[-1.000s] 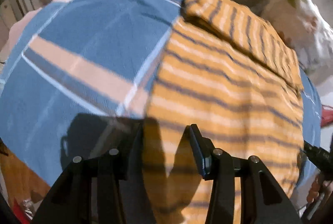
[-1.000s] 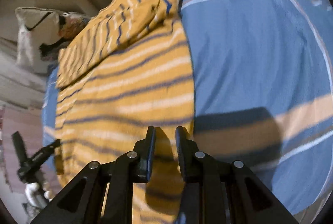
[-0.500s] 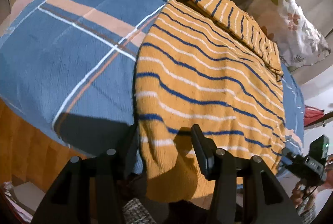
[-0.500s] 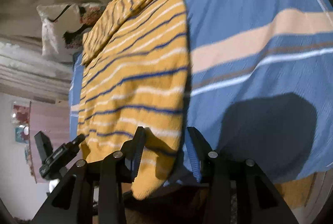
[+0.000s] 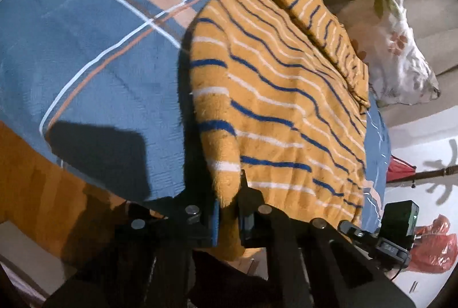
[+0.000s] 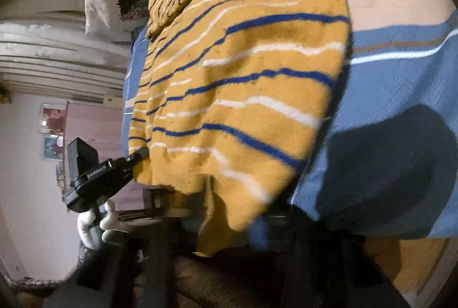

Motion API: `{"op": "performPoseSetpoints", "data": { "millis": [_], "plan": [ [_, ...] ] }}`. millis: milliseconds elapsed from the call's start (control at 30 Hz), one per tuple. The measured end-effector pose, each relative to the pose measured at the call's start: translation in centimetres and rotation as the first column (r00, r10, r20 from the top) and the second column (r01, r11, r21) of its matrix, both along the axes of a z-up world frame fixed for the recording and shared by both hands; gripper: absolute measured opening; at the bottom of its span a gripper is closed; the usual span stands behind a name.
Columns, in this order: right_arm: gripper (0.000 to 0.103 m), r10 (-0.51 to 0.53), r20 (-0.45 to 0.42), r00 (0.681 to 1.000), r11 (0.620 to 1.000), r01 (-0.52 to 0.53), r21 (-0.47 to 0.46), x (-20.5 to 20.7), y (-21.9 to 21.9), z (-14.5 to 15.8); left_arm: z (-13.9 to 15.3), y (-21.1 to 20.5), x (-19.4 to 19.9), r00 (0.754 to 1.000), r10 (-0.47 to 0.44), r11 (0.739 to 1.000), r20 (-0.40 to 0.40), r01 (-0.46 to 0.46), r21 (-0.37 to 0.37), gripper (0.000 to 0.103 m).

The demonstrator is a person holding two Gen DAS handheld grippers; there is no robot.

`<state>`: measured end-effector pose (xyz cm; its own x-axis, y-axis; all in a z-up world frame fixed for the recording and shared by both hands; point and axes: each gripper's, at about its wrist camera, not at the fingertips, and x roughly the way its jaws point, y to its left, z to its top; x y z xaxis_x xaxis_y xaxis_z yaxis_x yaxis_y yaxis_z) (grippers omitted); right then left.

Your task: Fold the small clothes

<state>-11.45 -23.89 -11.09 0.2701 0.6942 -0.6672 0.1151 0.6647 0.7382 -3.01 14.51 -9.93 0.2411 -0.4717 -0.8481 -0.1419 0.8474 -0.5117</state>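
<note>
Pinching the striped yellow sweater (image 5: 274, 107) by its near hem corners: left gripper (image 5: 229, 217) clamped on cloth; right gripper (image 6: 229, 225) blurred, grip state unclear. Sweater lies on blue plaid bedspread (image 5: 94, 56), hem overhanging. Risk: thin pinch slips, or uneven lift skews the fold.

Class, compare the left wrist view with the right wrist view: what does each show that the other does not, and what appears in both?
Left wrist only: the left gripper clamped on the yellow striped sweater hem, and a red plastic bag.

Right wrist only: a gloved hand holding the other gripper at the sweater's far corner, and wall pictures.

Both: the sweater lying on the blue plaid bedsheet, and a floral pillow.
</note>
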Motion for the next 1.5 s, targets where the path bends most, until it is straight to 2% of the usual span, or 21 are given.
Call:
{"op": "performPoseSetpoints", "data": {
  "millis": [100,267,533,733,900,1067,1200,1500],
  "plan": [
    [0.008,0.044,0.02,0.999,0.999,-0.044,-0.005,-0.4,-0.1,0.5,0.7,0.5,-0.6,1.0,0.003,1.0,0.015,-0.003,0.023,0.008],
    [0.007,0.122,0.052,0.991,0.992,-0.122,-0.012,-1.9,-0.8,1.9,2.2,1.4,-1.7,0.999,0.011,1.0,0.042,-0.01,-0.013,0.008],
    [0.006,0.139,0.05,0.989,0.99,-0.139,-0.005,-1.5,-2.1,1.7,3.2,0.9,-2.0,0.998,0.008,1.0,0.058,-0.008,-0.014,0.008],
    [0.006,0.172,0.106,0.979,0.985,-0.167,-0.051,-0.6,-2.9,3.2,4.6,0.5,-1.7,0.996,0.006,1.0,0.087,-0.006,0.001,0.008],
    [0.006,0.155,0.181,0.971,0.988,-0.149,-0.049,1.2,-3.6,5.8,7.1,0.3,-0.6,0.989,0.008,1.0,0.145,-0.009,0.002,0.008],
    [0.006,0.124,0.264,0.957,0.992,-0.124,-0.013,4.4,-4.3,8.9,9.6,0.4,3.2,0.977,0.018,1.0,0.21,-0.021,0.014,0.008],
    [0.006,0.074,0.302,0.95,0.997,-0.075,-0.009,8.3,-4.8,10.6,11.0,-0.1,8.4,0.961,-0.008,0.999,0.278,-0.007,0.051,0.008],
    [0.007,-0.096,0.285,0.954,0.993,0.11,-0.031,19.4,-5.9,11.5,10.5,-3.9,21.0,0.94,-0.101,0.99,0.326,0.06,0.131,0.008]
  ]
}}
